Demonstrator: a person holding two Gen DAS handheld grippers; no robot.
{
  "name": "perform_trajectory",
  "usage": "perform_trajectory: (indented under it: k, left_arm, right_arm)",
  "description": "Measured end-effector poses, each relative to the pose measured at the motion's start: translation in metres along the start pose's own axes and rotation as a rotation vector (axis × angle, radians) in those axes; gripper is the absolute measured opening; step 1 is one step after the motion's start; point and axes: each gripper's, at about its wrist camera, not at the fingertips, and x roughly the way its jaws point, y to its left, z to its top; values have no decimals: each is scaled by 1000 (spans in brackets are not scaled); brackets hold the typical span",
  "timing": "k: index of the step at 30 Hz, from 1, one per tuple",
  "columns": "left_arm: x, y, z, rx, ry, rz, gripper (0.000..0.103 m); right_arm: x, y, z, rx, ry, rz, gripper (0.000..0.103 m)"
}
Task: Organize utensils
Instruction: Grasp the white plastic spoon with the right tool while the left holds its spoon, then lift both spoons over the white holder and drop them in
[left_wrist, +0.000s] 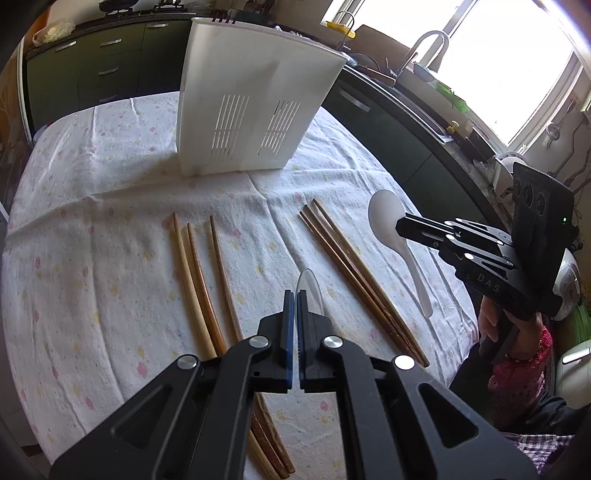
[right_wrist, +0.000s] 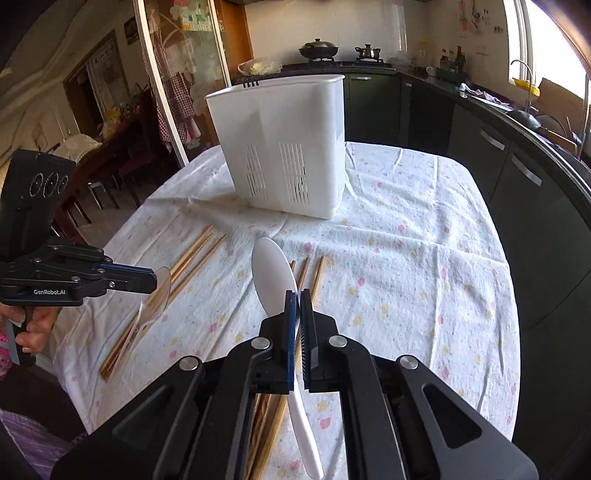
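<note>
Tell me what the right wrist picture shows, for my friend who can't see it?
The right hand-held gripper is shut on a white plastic spoon, lifted above a flowery tablecloth. Wooden chopsticks lie on the cloth before a white slotted utensil holder, and the left hand-held gripper holds a clear spoon.

Two grippers are seen: the left gripper (left_wrist: 295, 295) and the right gripper (right_wrist: 298, 295). Two spoons are counted, one clear spoon (left_wrist: 309, 286) and one white spoon (right_wrist: 273, 277). One white utensil holder (left_wrist: 255, 99) is seen on the one table (left_wrist: 92, 221). The chopsticks are laid in two groups: three are counted in the left group (left_wrist: 199, 266), and about four in the right group (left_wrist: 351, 266), where overlap makes the count uncertain.
</note>
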Motion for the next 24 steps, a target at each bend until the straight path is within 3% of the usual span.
perform_trajectory:
  k: [6, 11, 18, 24]
  left_arm:
    - [-27, -19, 18, 47, -96, 11, 2]
    - [-63, -38, 50, 117, -231, 47, 2]
    - [-118, -63, 119, 222, -560, 155, 2]
    - [-123, -70, 157, 261, -846, 274, 2]
  right_arm:
    - [-47, -5, 11, 51, -194, 20, 4]
    - [-84, -6, 25, 93, -364, 49, 4]
    - [-111, -10, 42, 145, -499, 83, 4]
    - [-130, -11, 47, 173, -575, 88, 4]
